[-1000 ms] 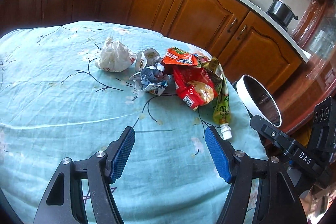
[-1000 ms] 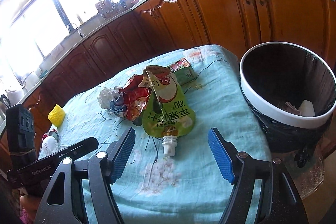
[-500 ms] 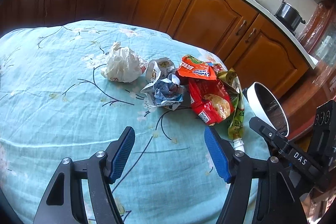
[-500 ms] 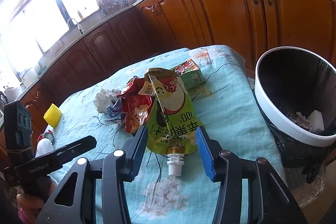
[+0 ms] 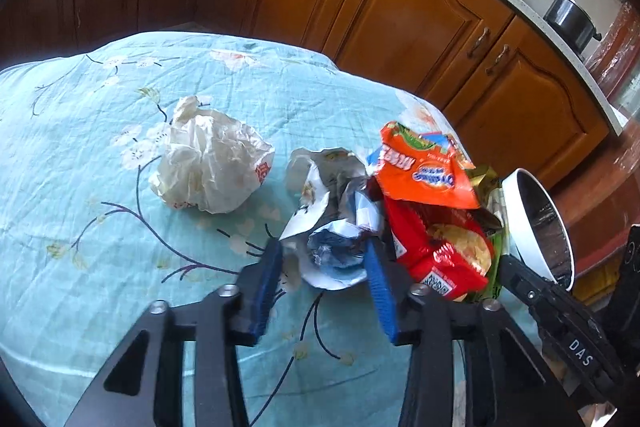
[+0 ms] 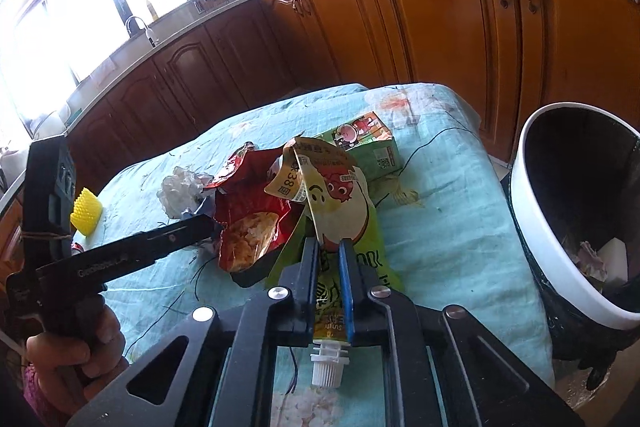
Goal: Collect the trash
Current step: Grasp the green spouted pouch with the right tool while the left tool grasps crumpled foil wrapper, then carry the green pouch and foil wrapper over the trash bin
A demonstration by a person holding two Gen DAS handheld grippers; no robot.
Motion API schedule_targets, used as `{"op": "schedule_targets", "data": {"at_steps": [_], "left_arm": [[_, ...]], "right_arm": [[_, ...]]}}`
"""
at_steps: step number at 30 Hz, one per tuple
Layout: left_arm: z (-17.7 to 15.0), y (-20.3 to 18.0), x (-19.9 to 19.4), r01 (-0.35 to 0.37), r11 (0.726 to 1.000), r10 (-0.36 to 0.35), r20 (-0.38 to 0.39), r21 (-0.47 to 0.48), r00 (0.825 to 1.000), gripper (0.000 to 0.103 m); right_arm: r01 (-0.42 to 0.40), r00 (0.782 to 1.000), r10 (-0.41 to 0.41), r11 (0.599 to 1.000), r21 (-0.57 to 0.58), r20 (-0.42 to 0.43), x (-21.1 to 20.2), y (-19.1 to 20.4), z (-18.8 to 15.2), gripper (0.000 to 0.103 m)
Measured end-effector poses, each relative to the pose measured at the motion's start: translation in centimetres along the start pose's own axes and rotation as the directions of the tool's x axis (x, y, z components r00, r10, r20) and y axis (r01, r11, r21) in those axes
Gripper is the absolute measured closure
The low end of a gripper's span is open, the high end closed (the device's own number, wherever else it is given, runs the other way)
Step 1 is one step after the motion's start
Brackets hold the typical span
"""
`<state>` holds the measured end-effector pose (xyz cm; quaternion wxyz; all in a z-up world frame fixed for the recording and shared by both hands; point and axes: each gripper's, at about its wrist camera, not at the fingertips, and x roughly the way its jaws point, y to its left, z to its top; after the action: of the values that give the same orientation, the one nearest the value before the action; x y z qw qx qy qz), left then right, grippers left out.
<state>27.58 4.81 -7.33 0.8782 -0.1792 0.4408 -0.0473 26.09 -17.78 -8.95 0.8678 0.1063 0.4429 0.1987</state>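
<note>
Trash: wrappers heaped on the worktop [image 5: 80, 227] beside the bin [image 6: 560, 211] | right tongs [image 6: 330, 247] just closed, pinching the green juice pouch [image 6: 344, 203] | left tongs [image 5: 324, 259] narrowing around crumpled blue-white wrapper [image 5: 336, 251], angled downward
</note>
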Motion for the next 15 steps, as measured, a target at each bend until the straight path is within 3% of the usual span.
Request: {"op": "schedule_targets", "data": {"at_steps": [5, 15], "left_arm": [[-0.5, -0.4, -0.9, 0.021, 1.0, -0.021, 0.012, 0.021, 1.0, 0.094], [-3.5, -0.6, -5.7, 0.053, 0.998, -0.055, 0.066, 0.031, 0.996, 0.096]], "right_arm": [[-0.015, 1.0, 0.014, 1.0, 0.02, 0.023, -1.6, -0.3, -0.2, 0.099], [-0.024, 0.998, 0.022, 0.999, 0.042, 0.054, -5.1, -0.7, -1.2, 0.099]]}}
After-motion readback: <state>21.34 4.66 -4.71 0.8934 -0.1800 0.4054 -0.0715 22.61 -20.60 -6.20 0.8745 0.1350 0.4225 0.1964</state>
